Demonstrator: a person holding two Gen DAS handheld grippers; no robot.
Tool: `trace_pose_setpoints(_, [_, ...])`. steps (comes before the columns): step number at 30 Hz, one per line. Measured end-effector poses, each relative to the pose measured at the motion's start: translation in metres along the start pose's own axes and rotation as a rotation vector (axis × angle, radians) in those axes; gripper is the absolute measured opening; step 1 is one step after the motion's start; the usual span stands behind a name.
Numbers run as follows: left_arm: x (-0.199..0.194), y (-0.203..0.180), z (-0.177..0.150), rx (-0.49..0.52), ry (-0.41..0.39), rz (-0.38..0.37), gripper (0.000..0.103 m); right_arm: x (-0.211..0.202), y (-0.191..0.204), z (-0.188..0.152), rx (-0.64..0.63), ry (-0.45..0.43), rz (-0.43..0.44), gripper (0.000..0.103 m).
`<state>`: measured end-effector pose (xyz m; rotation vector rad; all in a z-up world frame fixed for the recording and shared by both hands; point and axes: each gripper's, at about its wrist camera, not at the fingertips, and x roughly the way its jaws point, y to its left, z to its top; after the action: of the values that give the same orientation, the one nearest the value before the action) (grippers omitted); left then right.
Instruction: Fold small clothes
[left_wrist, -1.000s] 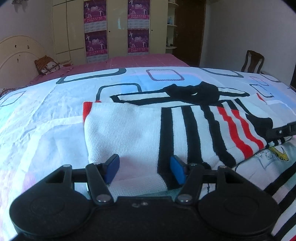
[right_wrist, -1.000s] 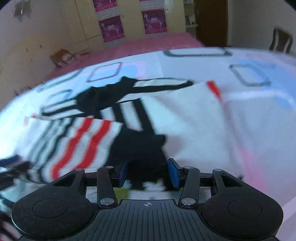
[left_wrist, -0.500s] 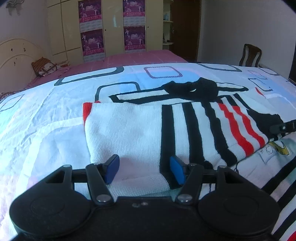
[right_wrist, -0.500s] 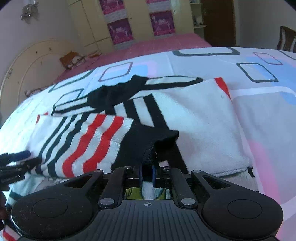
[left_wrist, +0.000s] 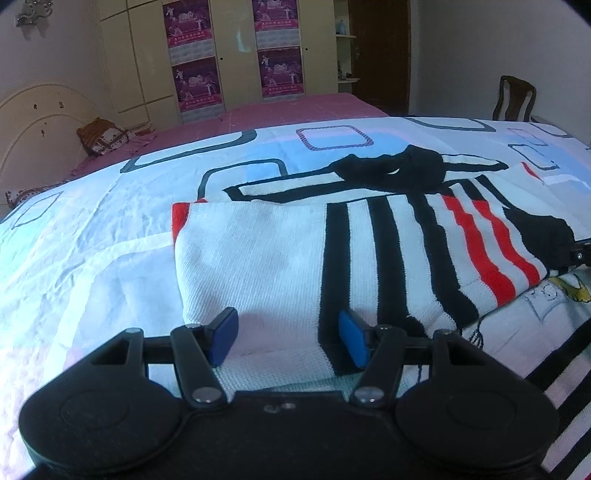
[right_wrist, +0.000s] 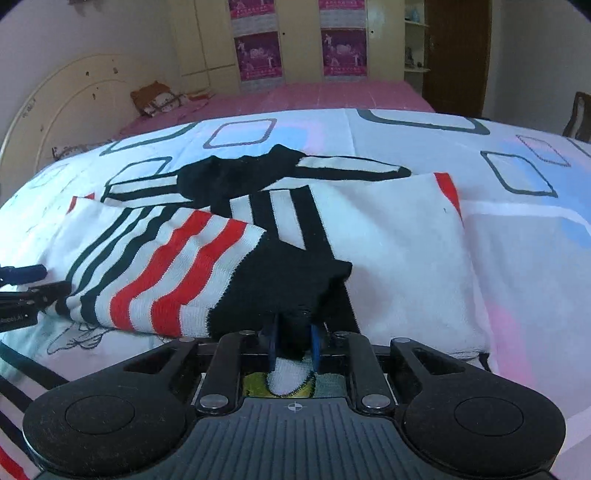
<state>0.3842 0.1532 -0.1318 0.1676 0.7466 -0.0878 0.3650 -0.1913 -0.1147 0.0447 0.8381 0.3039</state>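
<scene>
The striped sweater (left_wrist: 332, 254) lies folded on the bed (left_wrist: 92, 229), its long axis running from 9 to 3 o'clock in the left wrist view, black collar toward 12. The left gripper (left_wrist: 288, 339) hovers over its near hem, jaws wide, much as a second ago. The right gripper (right_wrist: 293, 345), open a second ago, now has its jaws narrow, pinching the black cuff (right_wrist: 295, 291). Only the right view shows this grip; it seems slightly lifted.
</scene>
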Motion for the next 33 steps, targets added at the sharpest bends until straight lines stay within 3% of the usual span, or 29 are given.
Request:
trace_pose_setpoints(3, [-0.002, -0.004, 0.002, 0.014, 0.006, 0.018, 0.061, -0.001, -0.001, 0.001, 0.002, 0.006, 0.005, 0.016])
trace_pose_setpoints(5, [-0.007, -0.006, 0.003, 0.025, -0.001, 0.048, 0.069, -0.009, -0.002, 0.003, 0.021, -0.002, 0.002, 0.016])
trace_pose_setpoints(6, [-0.014, -0.008, 0.002, 0.033, -0.025, 0.076, 0.079, -0.017, -0.001, 0.004, 0.031, -0.025, -0.006, 0.016])
trace_pose_setpoints(9, [-0.034, -0.012, -0.004, 0.047, -0.061, 0.089, 0.082, -0.045, -0.006, 0.0, 0.077, -0.103, 0.011, 0.018])
trace_pose_setpoints(10, [-0.04, -0.013, -0.006, 0.05, -0.061, 0.089, 0.082, -0.053, -0.009, -0.003, 0.094, -0.109, 0.009, 0.036])
trace_pose_setpoints(11, [-0.045, -0.014, -0.01, 0.054, -0.057, 0.09, 0.082, -0.061, -0.011, -0.006, 0.104, -0.122, -0.001, 0.068])
trace_pose_setpoints(12, [-0.05, -0.016, -0.014, 0.058, -0.048, 0.093, 0.082, -0.07, -0.012, -0.009, 0.106, -0.147, -0.004, 0.072])
trace_pose_setpoints(21, [-0.116, -0.019, -0.067, 0.013, -0.023, 0.07, 0.082, -0.143, -0.033, -0.057, 0.092, -0.123, 0.069, 0.072])
trace_pose_setpoints(22, [-0.126, -0.017, -0.076, 0.0, -0.023, 0.067, 0.08, -0.152, -0.037, -0.067, 0.094, -0.112, 0.076, 0.067])
trace_pose_setpoints(23, [-0.134, -0.015, -0.083, -0.013, -0.016, 0.066, 0.08, -0.159, -0.04, -0.077, 0.094, -0.094, 0.086, 0.053])
trace_pose_setpoints(24, [-0.142, -0.013, -0.091, -0.029, -0.007, 0.064, 0.08, -0.163, -0.043, -0.086, 0.098, -0.074, 0.089, 0.047])
trace_pose_setpoints(27, [-0.166, -0.003, -0.119, -0.09, 0.023, 0.045, 0.079, -0.178, -0.054, -0.118, 0.138, -0.03, 0.11, 0.045])
trace_pose_setpoints(29, [-0.178, 0.003, -0.135, -0.146, 0.046, 0.007, 0.074, -0.186, -0.062, -0.136, 0.194, -0.007, 0.132, 0.045])
trace_pose_setpoints(31, [-0.186, 0.011, -0.151, -0.235, 0.076, -0.066, 0.064, -0.192, -0.069, -0.154, 0.261, 0.015, 0.138, 0.045])
trace_pose_setpoints(33, [-0.193, 0.018, -0.166, -0.334, 0.083, -0.153, 0.064, -0.197, -0.072, -0.171, 0.299, 0.029, 0.137, 0.045])
